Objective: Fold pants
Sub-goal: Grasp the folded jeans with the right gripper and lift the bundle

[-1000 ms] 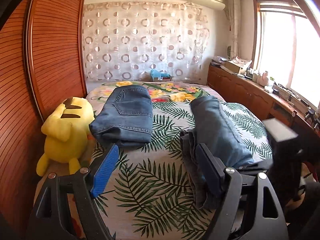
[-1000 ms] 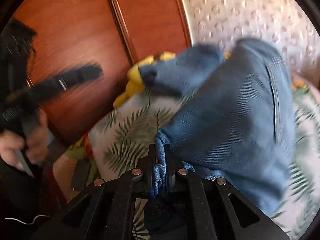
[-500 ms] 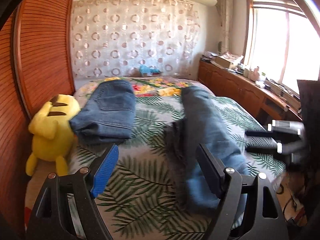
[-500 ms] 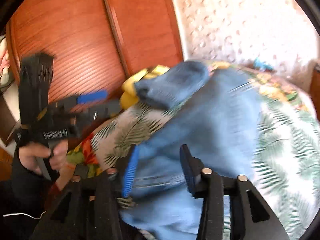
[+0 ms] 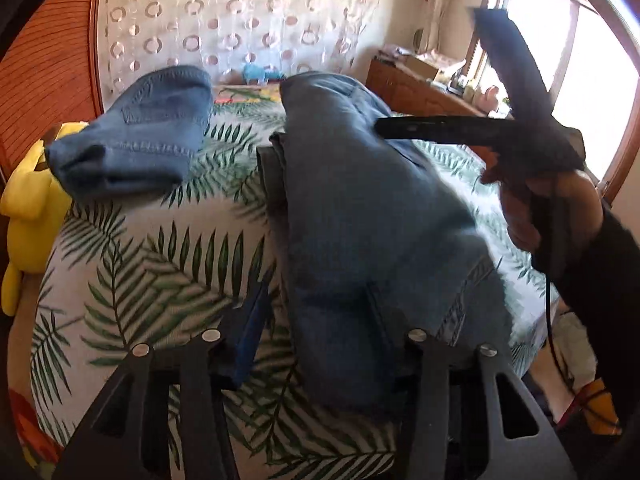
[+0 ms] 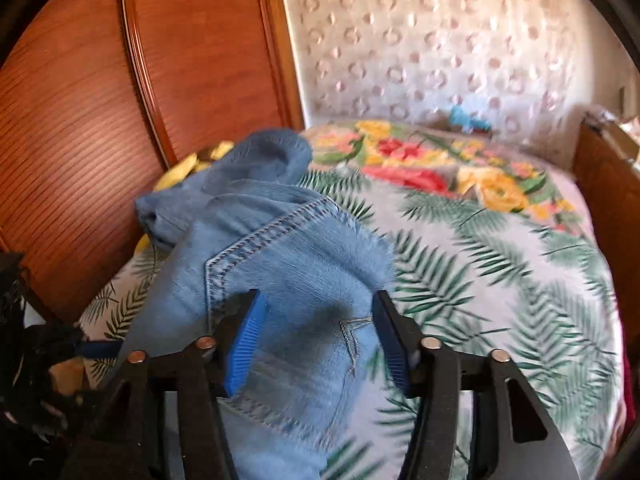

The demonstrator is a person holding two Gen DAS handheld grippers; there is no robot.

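Both tongs, left [image 5: 320, 332] and right [image 6: 316, 336], gape wide with the jeans [image 5: 360, 216] lying between their fingers.

I see strong daylight pouring through the window [image 5: 592, 80] at right, blown out to white glare. Both feeds bend hard at their dark round edges, and the jeans [image 6: 288, 280] smear with motion blur.

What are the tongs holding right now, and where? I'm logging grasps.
Nothing. Both the left tongs and right tongs are open, straddling the jeans without clamping them.
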